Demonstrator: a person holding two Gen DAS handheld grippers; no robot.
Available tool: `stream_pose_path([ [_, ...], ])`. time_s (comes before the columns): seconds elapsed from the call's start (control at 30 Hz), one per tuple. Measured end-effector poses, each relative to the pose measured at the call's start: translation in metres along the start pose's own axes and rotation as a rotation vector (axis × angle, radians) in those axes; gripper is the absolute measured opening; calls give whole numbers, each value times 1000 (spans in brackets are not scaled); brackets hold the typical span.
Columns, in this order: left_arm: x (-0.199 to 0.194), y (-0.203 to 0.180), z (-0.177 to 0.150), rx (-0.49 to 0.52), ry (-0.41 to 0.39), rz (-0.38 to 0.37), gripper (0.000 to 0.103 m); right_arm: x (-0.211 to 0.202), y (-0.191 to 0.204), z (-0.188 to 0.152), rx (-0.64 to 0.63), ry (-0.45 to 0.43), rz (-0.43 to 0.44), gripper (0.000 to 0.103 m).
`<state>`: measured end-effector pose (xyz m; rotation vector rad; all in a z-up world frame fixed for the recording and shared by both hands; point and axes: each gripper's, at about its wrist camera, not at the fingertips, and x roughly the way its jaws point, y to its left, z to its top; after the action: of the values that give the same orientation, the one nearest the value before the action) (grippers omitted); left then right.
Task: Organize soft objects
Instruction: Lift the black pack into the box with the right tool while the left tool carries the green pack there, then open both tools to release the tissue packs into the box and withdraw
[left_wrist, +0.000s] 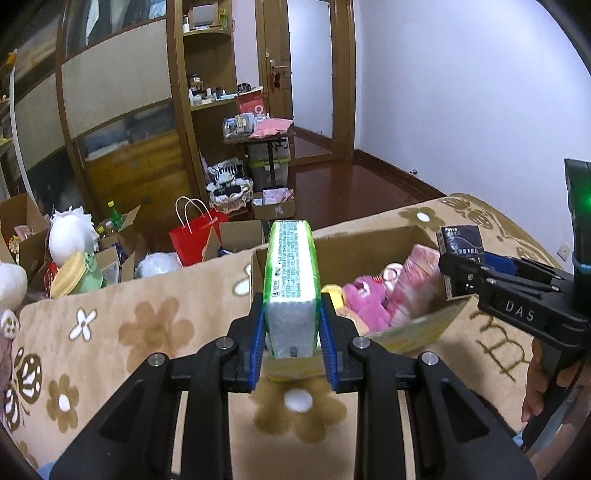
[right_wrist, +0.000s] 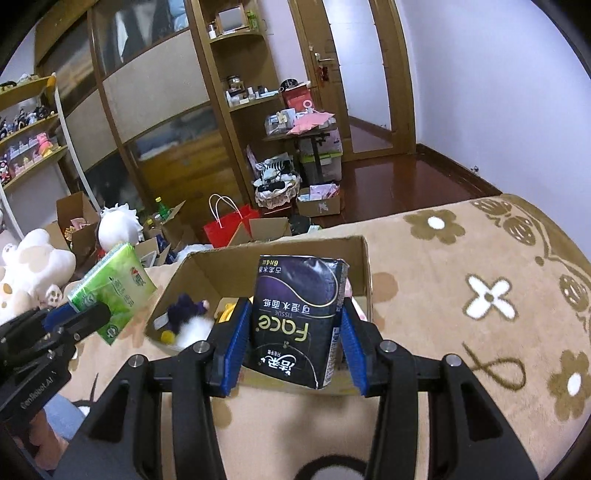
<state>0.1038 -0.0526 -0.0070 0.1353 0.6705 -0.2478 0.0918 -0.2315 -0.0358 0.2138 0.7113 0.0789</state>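
My left gripper (left_wrist: 291, 325) is shut on a green tissue pack (left_wrist: 291, 280), held up in front of a cardboard box (left_wrist: 354, 254) on the bed. My right gripper (right_wrist: 291, 336) is shut on a black tissue pack (right_wrist: 295, 317), also lifted just before the box (right_wrist: 218, 269). In the left wrist view the right gripper (left_wrist: 452, 273) with its black pack (left_wrist: 461, 240) hangs over the box's right end. The right wrist view has the left gripper (right_wrist: 85, 314) with the green pack (right_wrist: 110, 291) at the box's left. Pink plush toys (left_wrist: 373, 295) and a purple and white plush (right_wrist: 188, 317) lie inside.
The box sits on a beige flowered blanket (right_wrist: 461, 295). Beyond the bed's far edge the floor holds a red paper bag (left_wrist: 195, 236), open cartons, white plush toys (right_wrist: 33, 269) and a small cluttered table (left_wrist: 266, 136). A hand (left_wrist: 535, 391) grips the right tool.
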Motion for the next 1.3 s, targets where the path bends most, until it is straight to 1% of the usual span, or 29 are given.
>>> stream_pose_path([
  [0.2,23,-1,11,-1,-5,-2,25,20,-4,9,3,1,15,50],
  [0.37,41,-3,13,3,8,1,25,32,-4,10,-14,13,20,50],
  [0.5,51,-3,11,3,17,-2,26,40,-9,7,36,29,98,50],
  [0.53,53,-3,11,-4,11,-7,26,42,-9,7,32,30,101,50],
  [0.63,57,-2,11,-11,8,-16,26,48,-5,4,-10,33,86,50],
  [0.77,61,0,10,-2,4,-23,26,56,-3,0,-23,52,92,50],
  [1.1,77,1,6,-2,69,-50,28,67,-6,-3,-22,87,90,53],
  [1.2,75,0,4,1,85,-41,30,72,-7,-1,-16,104,89,60],
  [1.27,72,1,3,-17,89,-57,30,72,-10,0,-3,109,100,69],
  [1.3,70,1,2,-16,89,-49,30,71,-11,0,5,110,103,72],
])
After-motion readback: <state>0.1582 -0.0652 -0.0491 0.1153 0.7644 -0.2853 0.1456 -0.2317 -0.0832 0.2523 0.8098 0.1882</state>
